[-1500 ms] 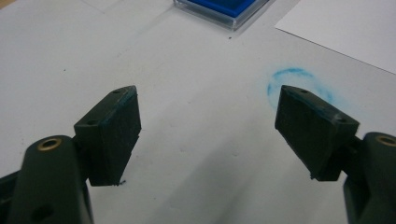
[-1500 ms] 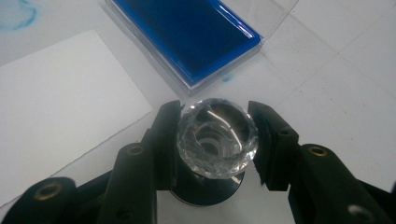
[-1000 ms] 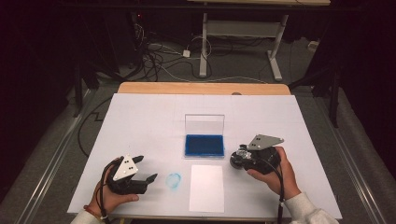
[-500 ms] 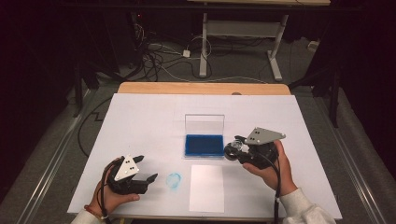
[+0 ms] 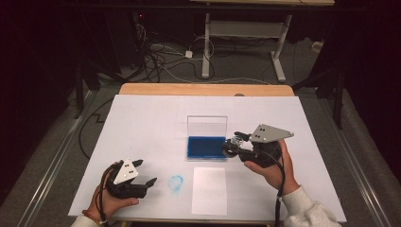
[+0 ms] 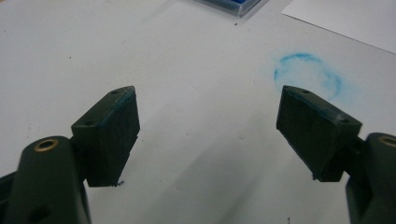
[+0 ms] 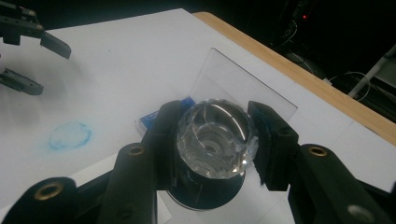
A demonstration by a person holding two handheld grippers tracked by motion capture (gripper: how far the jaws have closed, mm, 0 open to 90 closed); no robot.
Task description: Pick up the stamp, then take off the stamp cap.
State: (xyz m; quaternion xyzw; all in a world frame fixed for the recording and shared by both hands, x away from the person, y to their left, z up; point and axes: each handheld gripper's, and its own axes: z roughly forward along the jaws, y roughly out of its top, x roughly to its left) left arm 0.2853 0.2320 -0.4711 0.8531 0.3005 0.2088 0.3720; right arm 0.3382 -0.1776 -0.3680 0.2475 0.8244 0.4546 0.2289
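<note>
Since a second ago, the right gripper [image 5: 235, 144] has swung its faceted glass stamp [image 7: 215, 137], clamped between both fingers, to the right rim of the open blue ink pad [image 5: 205, 147] at mid-worktop, presumably for inking. Near the front edge lie a white sheet [image 5: 208, 190] and a blue ring print [image 5: 176, 183]. The left gripper [image 5: 144, 182] rests spread and empty at front left.

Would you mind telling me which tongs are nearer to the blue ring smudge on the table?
Left. The left tongs sit open just to the left of the blue ring smudge, while the right tongs, gripping a clear faceted stamp, are farther off by the blue ink pad.
</note>
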